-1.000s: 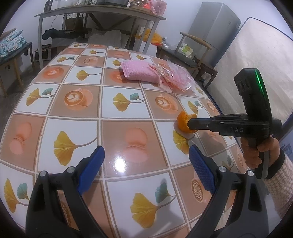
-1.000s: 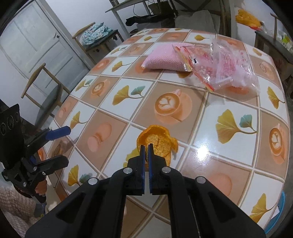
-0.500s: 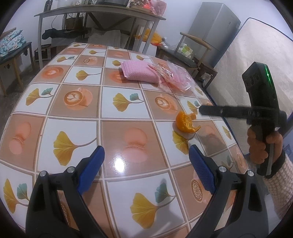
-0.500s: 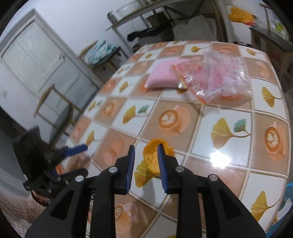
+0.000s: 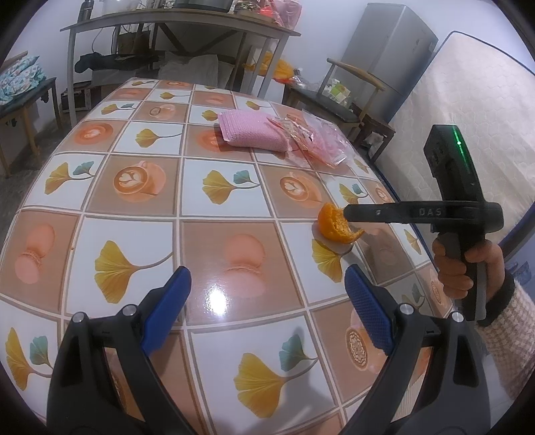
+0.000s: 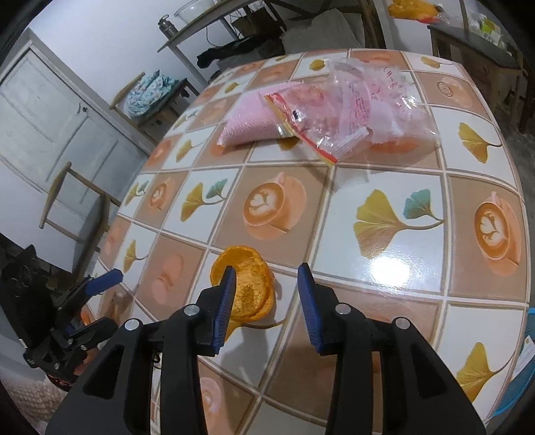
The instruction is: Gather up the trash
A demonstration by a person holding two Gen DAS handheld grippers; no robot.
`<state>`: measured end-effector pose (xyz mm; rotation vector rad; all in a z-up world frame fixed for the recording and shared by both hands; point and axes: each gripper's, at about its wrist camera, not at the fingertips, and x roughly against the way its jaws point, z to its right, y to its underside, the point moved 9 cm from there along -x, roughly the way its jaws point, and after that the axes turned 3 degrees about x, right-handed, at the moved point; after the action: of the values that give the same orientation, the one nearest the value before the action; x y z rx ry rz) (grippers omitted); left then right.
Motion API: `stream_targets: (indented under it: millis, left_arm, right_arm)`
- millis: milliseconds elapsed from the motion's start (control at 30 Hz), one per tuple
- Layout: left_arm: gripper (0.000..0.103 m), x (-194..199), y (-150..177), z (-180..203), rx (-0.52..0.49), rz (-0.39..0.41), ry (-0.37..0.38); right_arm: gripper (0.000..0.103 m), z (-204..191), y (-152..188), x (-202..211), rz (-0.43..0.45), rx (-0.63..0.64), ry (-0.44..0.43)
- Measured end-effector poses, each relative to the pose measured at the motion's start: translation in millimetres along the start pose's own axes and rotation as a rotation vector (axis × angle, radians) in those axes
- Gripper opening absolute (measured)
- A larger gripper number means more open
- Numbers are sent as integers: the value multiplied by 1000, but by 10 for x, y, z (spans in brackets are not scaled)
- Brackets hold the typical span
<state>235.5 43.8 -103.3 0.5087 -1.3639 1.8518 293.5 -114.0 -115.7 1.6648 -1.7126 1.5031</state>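
An orange peel (image 6: pixel 249 287) lies cupped on the tiled tablecloth (image 6: pixel 384 284); the left wrist view shows the orange peel (image 5: pixel 334 226) at the table's right side. My right gripper (image 6: pixel 266 271) hovers over it with its jaws opening. Its left fingertip (image 6: pixel 229 281) overlaps the peel, most of which lies just left of the gap, and the pads do not press on it. From the side, my right gripper (image 5: pixel 347 212) has its tip at the peel, held by a hand (image 5: pixel 468 264). My left gripper (image 5: pixel 266 272) stands wide open and empty over the near tiles.
A pink cloth (image 5: pixel 252 134) and a crumpled clear plastic bag (image 6: pixel 367 107) lie at the table's far side. Wooden chairs (image 6: pixel 77 207), a metal shelf table (image 5: pixel 174 30), a grey fridge (image 5: pixel 388 53) and a mattress (image 5: pixel 468 110) surround the table.
The right gripper's jaws, shut a second ago, have spread apart. It drew back from the peel, then came down to it again. The left gripper stayed put.
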Motion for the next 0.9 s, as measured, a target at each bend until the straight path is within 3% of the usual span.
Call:
stream_targets:
  millis: [167, 500, 900]
  left_arm:
    - [89, -2, 5, 0, 3, -2, 1]
    - [89, -2, 14, -8, 3, -3, 1]
    - [89, 2, 14, -22, 9, -2, 5]
  right_arm:
    - [37, -37, 41, -108, -22, 44, 45]
    - [18, -176, 67, -179, -20, 161, 128]
    - [7, -214, 70, -136, -5, 215, 202]
